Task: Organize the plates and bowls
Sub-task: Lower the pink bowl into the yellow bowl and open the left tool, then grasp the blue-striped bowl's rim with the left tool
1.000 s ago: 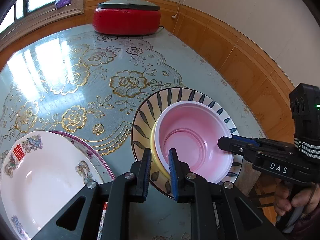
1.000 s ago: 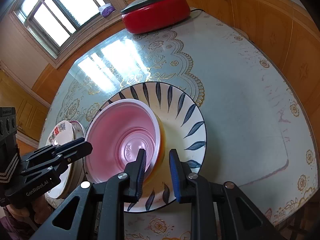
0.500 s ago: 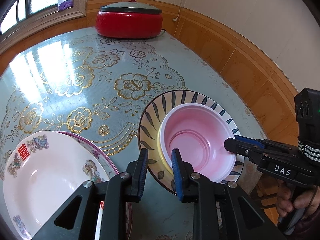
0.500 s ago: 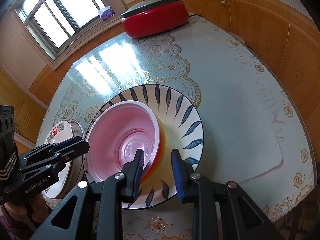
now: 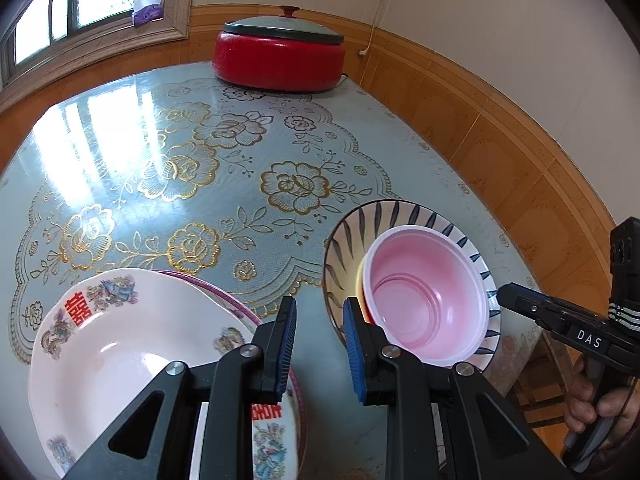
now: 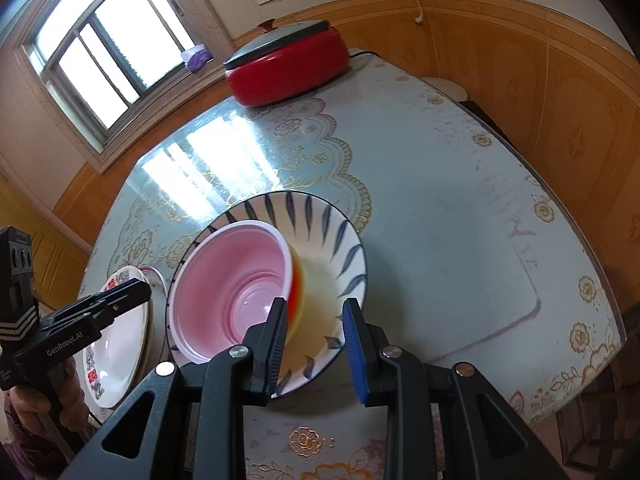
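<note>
A pink bowl (image 5: 424, 292) sits nested in a yellow-orange bowl (image 5: 362, 280), and both lean inside a wide plate with dark leaf stripes (image 5: 352, 232). My left gripper (image 5: 320, 308) hovers just left of that plate, open, with only tablecloth between its blue pads. The right gripper (image 6: 315, 306) hangs over the plate's near side beside the yellow-orange bowl (image 6: 298, 280), open and touching nothing. Each gripper shows in the other's view: right gripper (image 5: 504, 294) past the pink bowl's rim, left gripper (image 6: 120, 296) over the white plates.
A stack of white flowered plates (image 5: 104, 352) with red characters lies at the near left. A red lidded electric pot (image 5: 278, 56) stands at the table's far edge below a window. Wood-panelled wall runs along the right. A hand (image 5: 592, 400) holds the right gripper's handle.
Both grippers have drawn back from the nested bowls' rim and their jaws have spread a little. The bowls now lie clear of both pairs of pads.
</note>
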